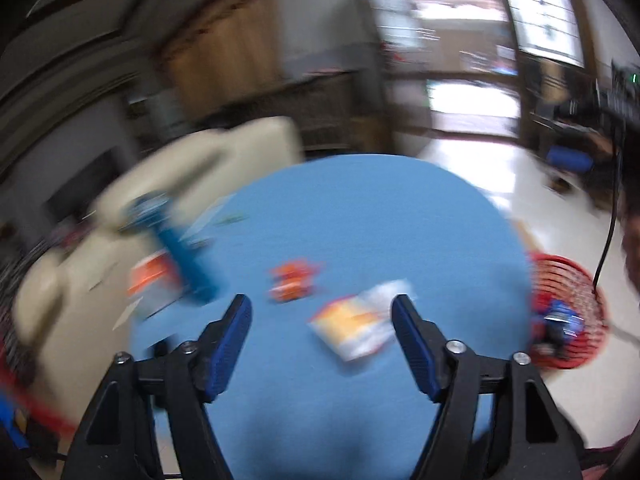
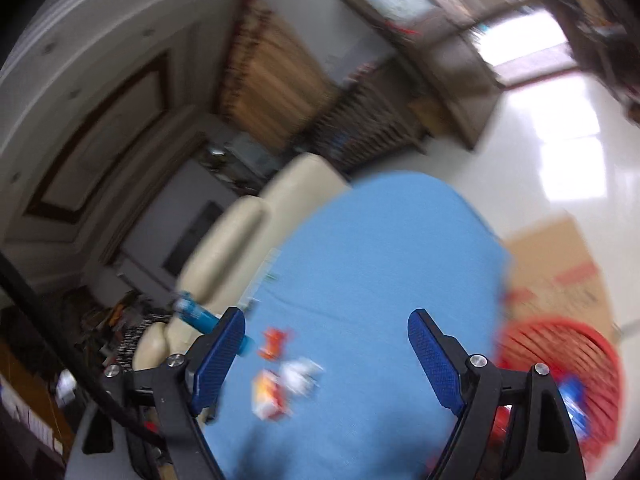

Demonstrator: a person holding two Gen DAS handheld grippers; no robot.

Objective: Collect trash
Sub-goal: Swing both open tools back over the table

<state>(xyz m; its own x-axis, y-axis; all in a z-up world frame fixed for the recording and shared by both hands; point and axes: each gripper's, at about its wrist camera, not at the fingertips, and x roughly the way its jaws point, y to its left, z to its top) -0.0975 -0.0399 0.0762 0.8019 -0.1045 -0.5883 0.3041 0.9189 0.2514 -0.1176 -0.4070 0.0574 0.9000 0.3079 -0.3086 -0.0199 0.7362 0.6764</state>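
Nearest in the left wrist view, the left gripper (image 1: 322,312) hangs over the blue tablecloth (image 1: 360,216) with its jaws spread wide and nothing between the pads. Just ahead of the tips, closer to the right finger, lies a flattened yellow-and-white wrapper (image 1: 354,330); it sits on the cloth, beyond the jaws rather than inside them. A little farther on and nearer the middle of the gap is a crumpled orange wrapper (image 1: 292,280). To the left of both, a blue tube-shaped package (image 1: 182,256) stands tilted near the table's edge, with an orange-and-white packet (image 1: 154,280) lying beside it (heavy motion blur hides any print).

The right gripper (image 2: 326,330) is likewise wide apart and empty above the same cloth. In its view the yellow-and-white wrapper (image 2: 272,394) and the orange wrapper (image 2: 276,342) lie low and toward its left finger, below the level of the tips, and the blue package (image 2: 200,314) shows partly behind that finger.

Off the table's right edge a red slatted basket (image 2: 560,364) stands on the pale floor, already holding some blue and red trash (image 1: 560,320). Behind it lies a cardboard box (image 2: 560,264). Beyond the table's far-left side is a cream sofa (image 2: 248,232), then wooden cabinets and bright windows.
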